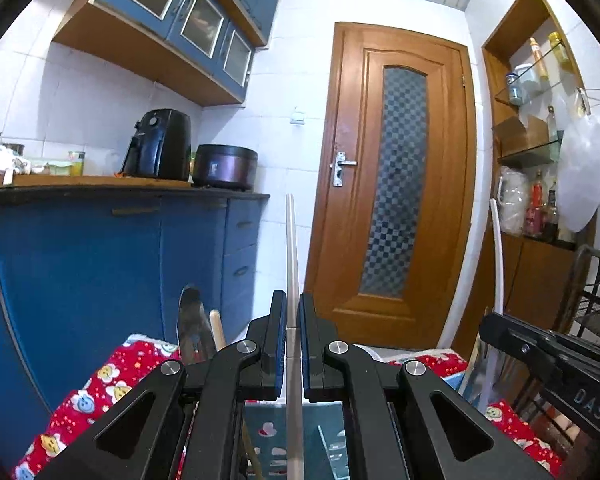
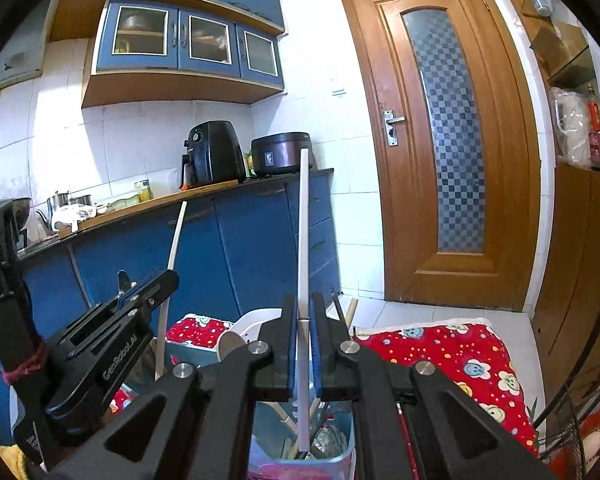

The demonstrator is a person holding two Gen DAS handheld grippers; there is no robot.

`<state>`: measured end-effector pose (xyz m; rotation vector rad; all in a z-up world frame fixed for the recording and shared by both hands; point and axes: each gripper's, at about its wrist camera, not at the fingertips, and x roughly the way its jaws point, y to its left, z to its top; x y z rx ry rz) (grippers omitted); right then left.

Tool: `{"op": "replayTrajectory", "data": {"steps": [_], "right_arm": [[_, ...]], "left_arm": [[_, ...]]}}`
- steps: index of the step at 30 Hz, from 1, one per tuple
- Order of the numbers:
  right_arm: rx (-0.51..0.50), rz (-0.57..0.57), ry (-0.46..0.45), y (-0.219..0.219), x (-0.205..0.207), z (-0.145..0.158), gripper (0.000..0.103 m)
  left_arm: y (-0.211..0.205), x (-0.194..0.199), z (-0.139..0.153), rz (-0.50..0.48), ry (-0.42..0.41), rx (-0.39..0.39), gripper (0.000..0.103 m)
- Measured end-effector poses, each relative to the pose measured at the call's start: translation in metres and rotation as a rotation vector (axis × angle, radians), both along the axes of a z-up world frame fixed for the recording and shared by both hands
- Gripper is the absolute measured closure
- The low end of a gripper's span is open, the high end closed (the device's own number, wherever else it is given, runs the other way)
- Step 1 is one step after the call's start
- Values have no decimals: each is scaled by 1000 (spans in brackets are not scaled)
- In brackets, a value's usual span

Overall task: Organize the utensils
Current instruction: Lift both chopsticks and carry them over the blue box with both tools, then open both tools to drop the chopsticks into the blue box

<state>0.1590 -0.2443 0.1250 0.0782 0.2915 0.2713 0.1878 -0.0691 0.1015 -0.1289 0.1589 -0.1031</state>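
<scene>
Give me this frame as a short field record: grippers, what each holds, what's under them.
left gripper: shut on a chopstick, pointing up
right gripper: shut on a white chopstick, pointing up
below: blue bin with utensils inside, kinds unclear
surface: red cloth with a face print
near bin: knife blade and wooden handle sticking up
background: counter, wooden door

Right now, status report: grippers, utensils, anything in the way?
Left gripper shut on a chopstick. Right gripper shut on a white chopstick, its lower end in the utensil bin. Both sticks upright, apart. Nothing in the way.
</scene>
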Motion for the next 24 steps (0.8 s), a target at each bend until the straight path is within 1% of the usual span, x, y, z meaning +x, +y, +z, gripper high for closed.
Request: {"op": "replayTrajectory", "data": {"steps": [2,5,8,10,11,13,17,24], "right_arm": [[-14,-2,4,2,2,-3,96],[-28,0,22,6,4,-8,95],[-15,8,43,6,5,-10,94],[-9,9,45,6,4,-10,90],[-6,12,44,5,2,-9,86],[-2,18,41,5,0,-7,83],[8,24,29,6,-8,0,83],[29,30,3,5,-33,17,79]], "left_arm": [[0,0,-2,0,8,-1,97],[-1,-2,-3,-1,-1,17,97],[-3,-3,-4,-10,8,20,97],[-3,-4,-3,-20,17,15,97],[-3,-6,-2,-19,17,15,97],[-4,-8,1,-18,16,20,94],[-3,-13,8,-32,26,20,83],[-3,-35,24,-29,16,41,82]]}}
